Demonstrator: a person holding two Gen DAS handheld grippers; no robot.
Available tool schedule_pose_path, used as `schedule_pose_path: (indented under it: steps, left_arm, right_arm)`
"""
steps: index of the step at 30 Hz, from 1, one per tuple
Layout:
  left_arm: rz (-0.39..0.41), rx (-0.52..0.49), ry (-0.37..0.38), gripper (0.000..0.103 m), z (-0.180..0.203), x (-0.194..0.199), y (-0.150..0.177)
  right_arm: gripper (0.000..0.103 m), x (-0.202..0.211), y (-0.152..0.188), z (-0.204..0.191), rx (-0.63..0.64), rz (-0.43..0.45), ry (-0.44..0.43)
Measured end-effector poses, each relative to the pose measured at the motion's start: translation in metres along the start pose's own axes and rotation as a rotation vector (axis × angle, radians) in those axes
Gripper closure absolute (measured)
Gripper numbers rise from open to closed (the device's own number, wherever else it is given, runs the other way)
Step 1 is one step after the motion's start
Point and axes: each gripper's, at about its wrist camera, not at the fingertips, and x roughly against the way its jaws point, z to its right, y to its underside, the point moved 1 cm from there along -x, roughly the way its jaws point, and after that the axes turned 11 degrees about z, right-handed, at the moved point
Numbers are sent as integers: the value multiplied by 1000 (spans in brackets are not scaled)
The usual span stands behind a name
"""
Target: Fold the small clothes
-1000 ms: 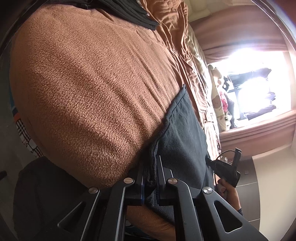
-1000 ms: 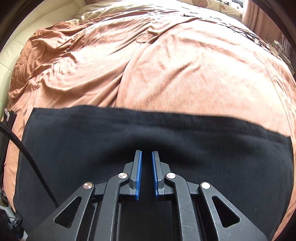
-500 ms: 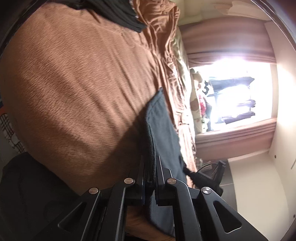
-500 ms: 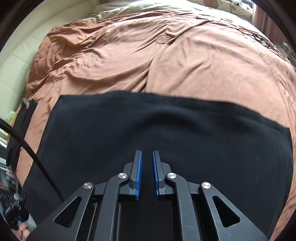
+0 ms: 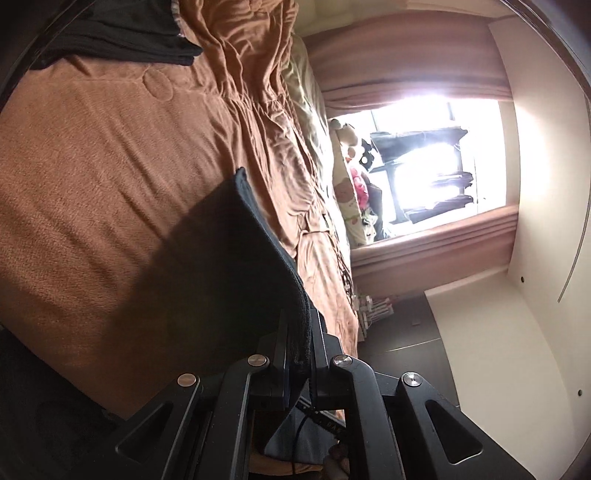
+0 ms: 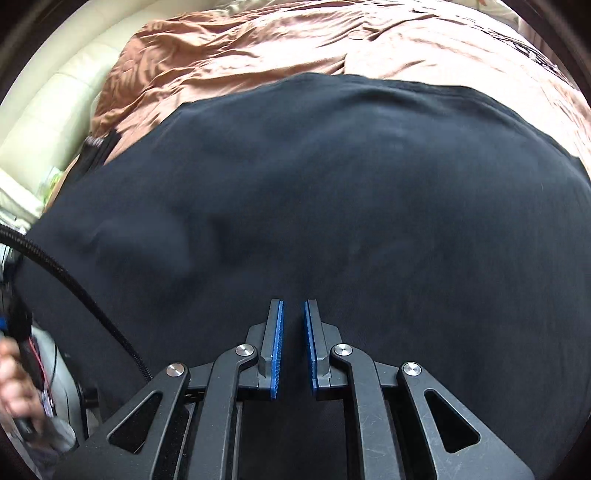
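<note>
In the left wrist view a pile of dark folded clothes (image 5: pixel 122 35) lies at the top left on the brown blanket (image 5: pixel 92 177); the blanket covers the bed and wrinkles toward the middle; the black cloth (image 5: pixel 236 266) rises off the blanket in a stiff raised sheet, its near edge running down between the fingers of the left gripper (image 5: pixel 299 343); the jaws are closed tight on that edge, with only the thickness of the fabric between them; further right stand a cream pillow (image 5: pixel 349 206), pink curtains (image 5: pixel 406 70) and a bright window (image 5: pixel 443 166).

In the right wrist view a cream headboard (image 6: pixel 55 107) sits at the far left, with a black cable (image 6: pixel 74 280) and a hand (image 6: pixel 14 384) below it; the black cloth (image 6: pixel 351 192) fills the middle, stretched over the blanket (image 6: pixel 280 40); the right gripper (image 6: pixel 293 347) shows a narrow gap between its blue pads (image 6: pixel 277 350); the cloth is behind that gap, but whether the jaws pinch it cannot be told.
</note>
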Motion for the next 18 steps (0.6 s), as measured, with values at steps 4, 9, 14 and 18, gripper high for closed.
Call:
schedule_pose_path:
  steps: [4, 9, 14, 18]
  left_arm:
    - [-14, -8, 26, 96, 16, -5, 2]
    - [-27, -38, 55, 96, 39, -10, 5]
    - [-47, -55, 79, 96, 62, -20, 9]
    - [-67, -87, 87, 96, 82, -26, 16]
  right_arm:
    - [94, 12, 18, -1, -31, 17, -18]
    - [94, 25, 37, -1, -51, 34, -44]
    - [94, 37, 55, 3, -77, 57, -67]
    - [94, 52, 64, 7, -91, 66, -98]
